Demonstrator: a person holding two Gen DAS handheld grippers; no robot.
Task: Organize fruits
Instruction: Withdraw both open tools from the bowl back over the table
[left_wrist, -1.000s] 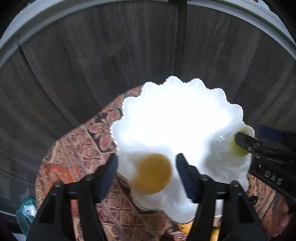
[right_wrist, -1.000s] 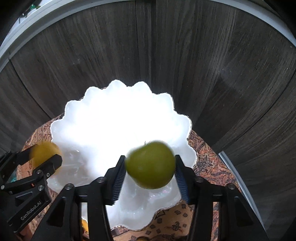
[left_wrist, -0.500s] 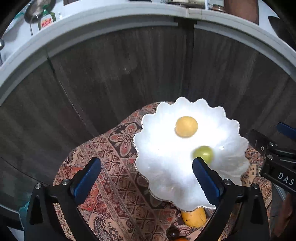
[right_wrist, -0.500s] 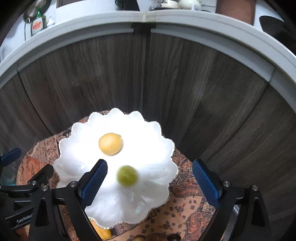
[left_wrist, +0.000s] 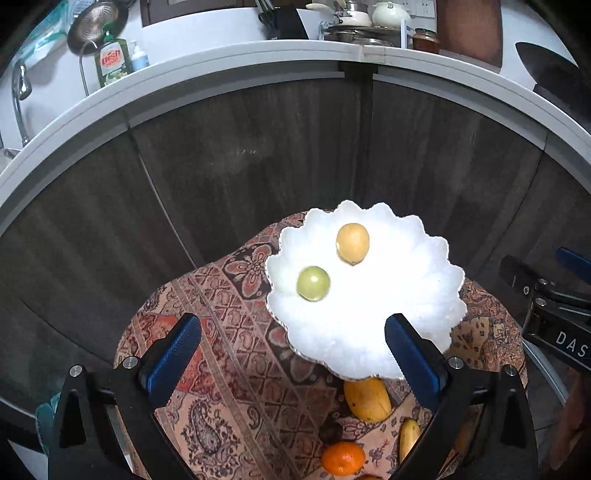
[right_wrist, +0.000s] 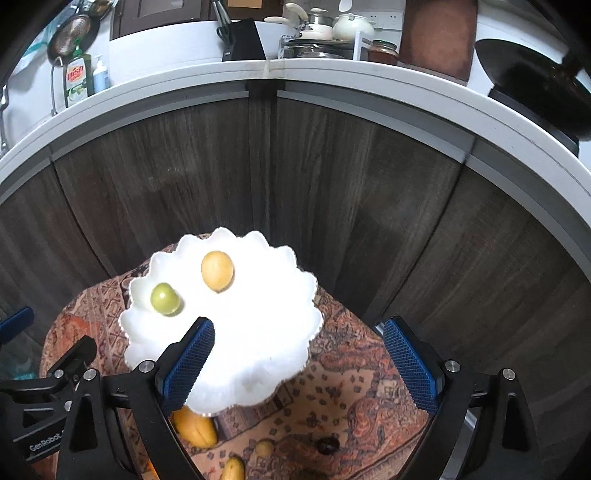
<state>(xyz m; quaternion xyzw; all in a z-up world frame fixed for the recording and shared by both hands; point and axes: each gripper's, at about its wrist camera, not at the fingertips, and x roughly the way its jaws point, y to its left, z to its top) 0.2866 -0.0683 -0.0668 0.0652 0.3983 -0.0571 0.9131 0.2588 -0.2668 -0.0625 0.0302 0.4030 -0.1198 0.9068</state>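
Note:
A white scalloped bowl (left_wrist: 424, 295) (right_wrist: 280, 332) stands on a patterned cloth. In it lie a green round fruit (left_wrist: 313, 283) (right_wrist: 165, 298) and a yellow fruit (left_wrist: 352, 243) (right_wrist: 217, 270). My left gripper (left_wrist: 291, 358) is open and empty, raised above the bowl's near edge. My right gripper (right_wrist: 297, 365) is open and empty, also raised over the bowl. Loose on the cloth in front of the bowl lie a mango (left_wrist: 367, 400) (right_wrist: 195, 430), an orange (left_wrist: 342, 458), a banana (left_wrist: 409, 439) (right_wrist: 233, 469) and a dark small fruit (left_wrist: 330, 431) (right_wrist: 327, 445).
The patterned cloth (left_wrist: 229, 369) covers a small table in front of dark wooden cabinet doors (left_wrist: 258, 166). A white counter (right_wrist: 332, 77) above holds pots, a knife block and a dish soap bottle (left_wrist: 110, 61). A small yellow fruit (right_wrist: 265, 448) lies on the cloth.
Both grippers opened, released the yellow and green fruits into the bowl, then pulled back and up. The green fruit rolled to the bowl's left side.

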